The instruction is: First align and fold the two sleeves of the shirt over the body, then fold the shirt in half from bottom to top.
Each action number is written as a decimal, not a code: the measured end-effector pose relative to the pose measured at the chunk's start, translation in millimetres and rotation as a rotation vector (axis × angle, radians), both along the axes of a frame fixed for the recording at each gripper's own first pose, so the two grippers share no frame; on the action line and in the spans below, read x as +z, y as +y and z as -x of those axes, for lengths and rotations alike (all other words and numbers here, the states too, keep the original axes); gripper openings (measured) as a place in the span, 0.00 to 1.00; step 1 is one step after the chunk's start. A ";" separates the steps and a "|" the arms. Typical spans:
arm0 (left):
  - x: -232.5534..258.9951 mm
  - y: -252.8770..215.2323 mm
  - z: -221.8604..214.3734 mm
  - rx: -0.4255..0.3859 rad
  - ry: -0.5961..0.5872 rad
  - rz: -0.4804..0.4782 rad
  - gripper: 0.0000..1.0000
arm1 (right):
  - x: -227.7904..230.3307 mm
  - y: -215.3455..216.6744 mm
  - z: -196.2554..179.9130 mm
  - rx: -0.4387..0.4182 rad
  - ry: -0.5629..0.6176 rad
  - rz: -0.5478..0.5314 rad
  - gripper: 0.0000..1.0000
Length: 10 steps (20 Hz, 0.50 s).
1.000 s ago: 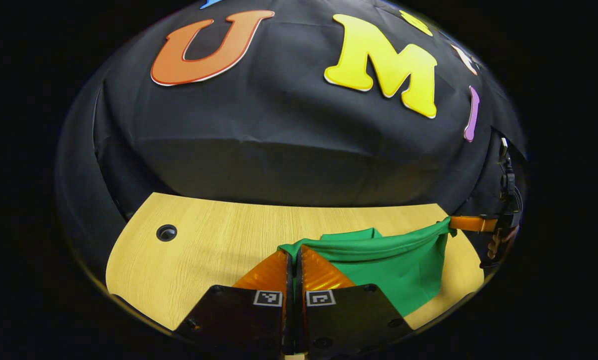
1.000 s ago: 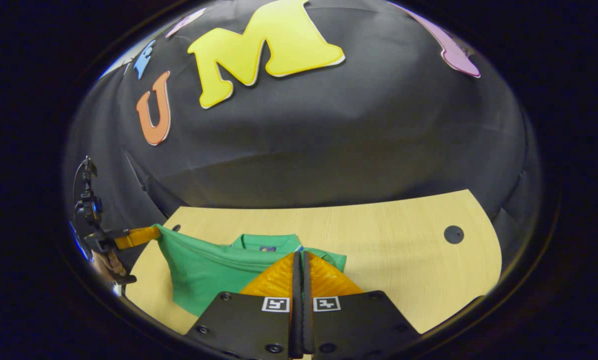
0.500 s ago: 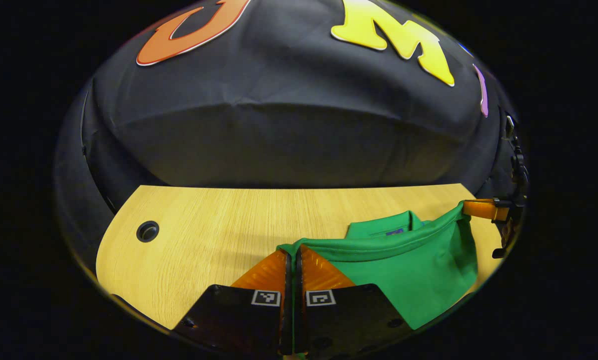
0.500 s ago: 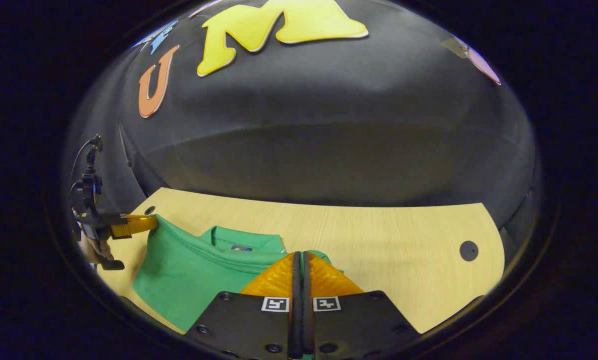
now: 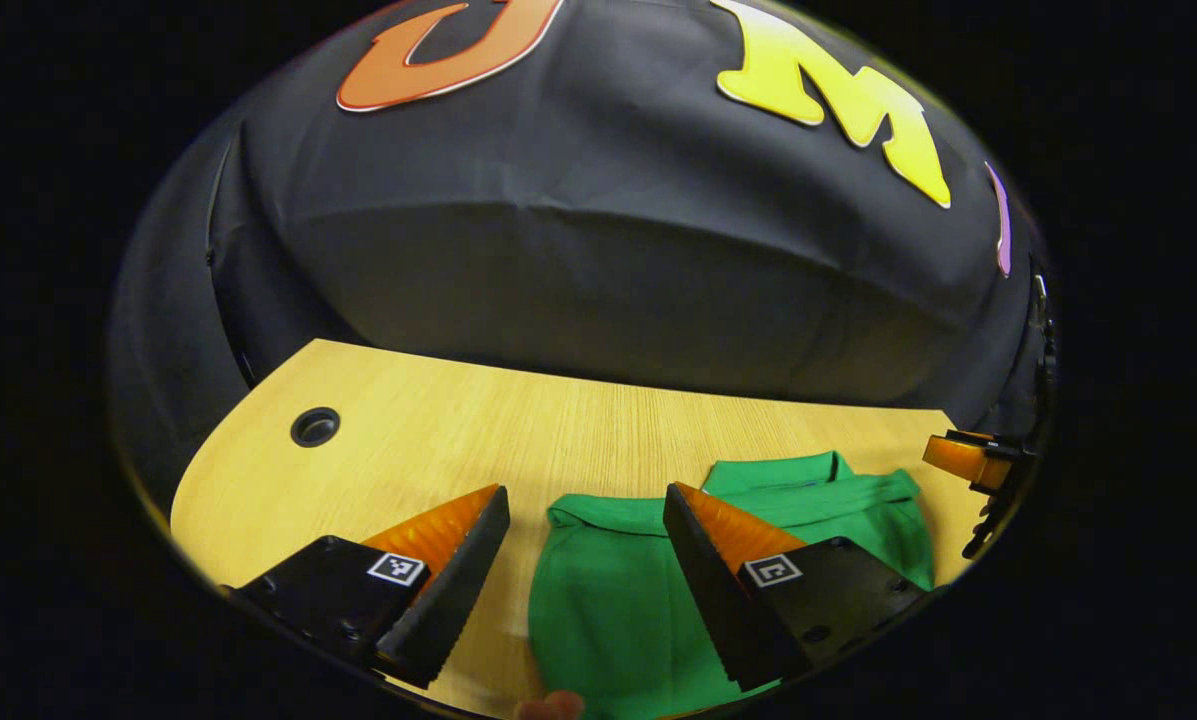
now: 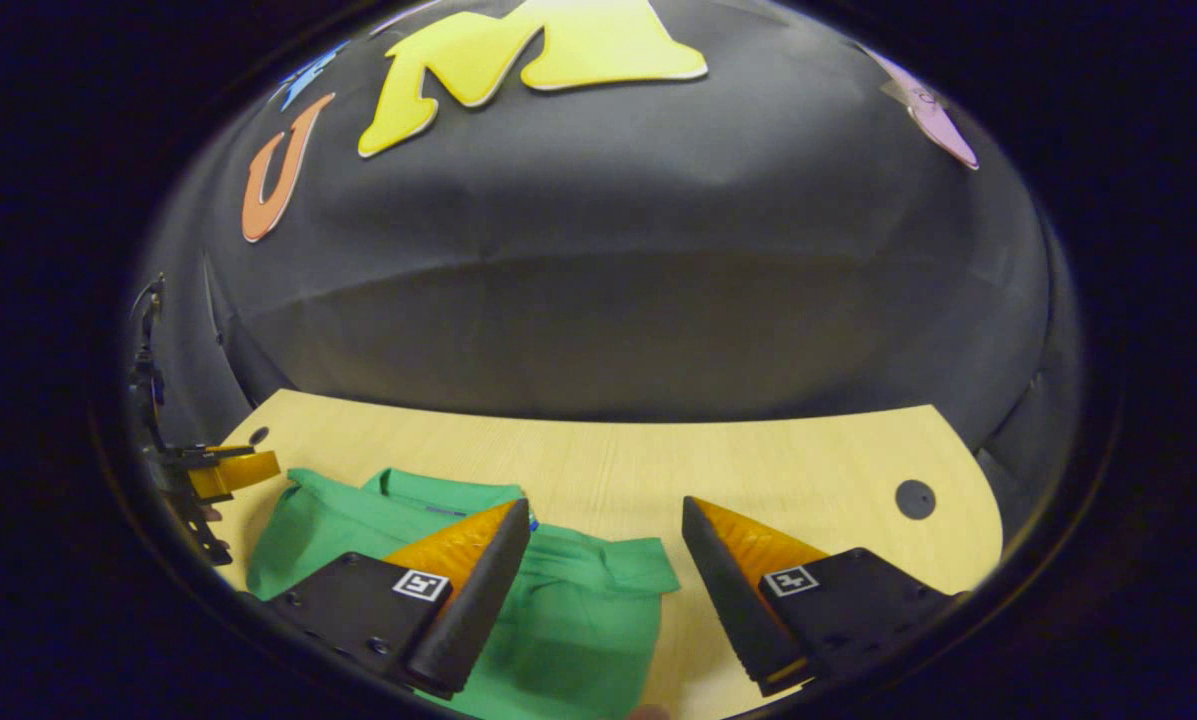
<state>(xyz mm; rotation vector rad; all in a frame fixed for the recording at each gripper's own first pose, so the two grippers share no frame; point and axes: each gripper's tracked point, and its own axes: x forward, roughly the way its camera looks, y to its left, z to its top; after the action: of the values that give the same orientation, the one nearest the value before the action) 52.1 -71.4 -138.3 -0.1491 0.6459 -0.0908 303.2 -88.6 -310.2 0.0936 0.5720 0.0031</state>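
Observation:
The green shirt (image 5: pixel 598 610) lies folded on the wooden table (image 5: pixel 558 430), its top hem edge up near the collar (image 5: pixel 773 470). My left gripper (image 5: pixel 583 500) is open just above the shirt's left corner, holding nothing. In the right gripper view the shirt (image 6: pixel 568 620) lies flat, with the collar (image 6: pixel 438 490) at the left. My right gripper (image 6: pixel 606 510) is open over the shirt's right corner, also holding nothing. Each gripper also shows far off in the other's view: the right gripper (image 5: pixel 958 455) and the left gripper (image 6: pixel 228 470).
The table has a round cable hole at its left end (image 5: pixel 314 426) and another at its right end (image 6: pixel 915 498). Black cloth wall stands right behind the table's far edge. Bare wood lies to the left and right of the shirt.
Both grippers were shut on the shirt's lifted hem corners. They carried the hem forward over the body, lowered it, and have opened; the shirt now lies flat and folded.

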 end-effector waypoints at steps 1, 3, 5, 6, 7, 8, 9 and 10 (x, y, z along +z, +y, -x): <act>6.9 2.9 2.4 0.013 -0.007 0.004 1.00 | 9.0 -1.0 1.1 -0.014 -0.016 0.001 0.98; 23.1 5.4 8.1 0.032 -0.020 0.012 1.00 | 27.8 -1.2 6.8 -0.035 -0.044 0.003 0.98; 44.9 5.3 17.0 0.036 -0.038 0.015 1.00 | 50.7 2.4 17.5 -0.035 -0.075 0.004 0.98; 59.7 5.2 22.9 0.037 -0.054 0.015 1.00 | 63.9 4.7 25.3 -0.034 -0.089 0.005 0.98; 76.2 4.2 29.6 0.037 -0.076 0.017 1.00 | 78.1 7.1 34.0 -0.031 -0.105 0.004 0.98; 94.0 3.0 37.0 0.036 -0.101 0.020 1.00 | 95.6 9.1 44.4 -0.032 -0.129 0.002 0.98; 111.4 -0.3 48.4 0.035 -0.121 0.023 1.00 | 113.7 8.8 57.8 -0.034 -0.160 0.000 0.98; 130.3 -3.8 59.4 0.031 -0.145 0.022 1.00 | 131.0 8.7 71.4 -0.040 -0.190 0.007 0.98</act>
<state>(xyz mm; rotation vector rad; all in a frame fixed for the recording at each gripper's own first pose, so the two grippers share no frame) -7.3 -75.2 -8.0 -0.1722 0.4981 -0.0784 231.8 -79.9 -179.3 0.0963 0.3801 -0.0286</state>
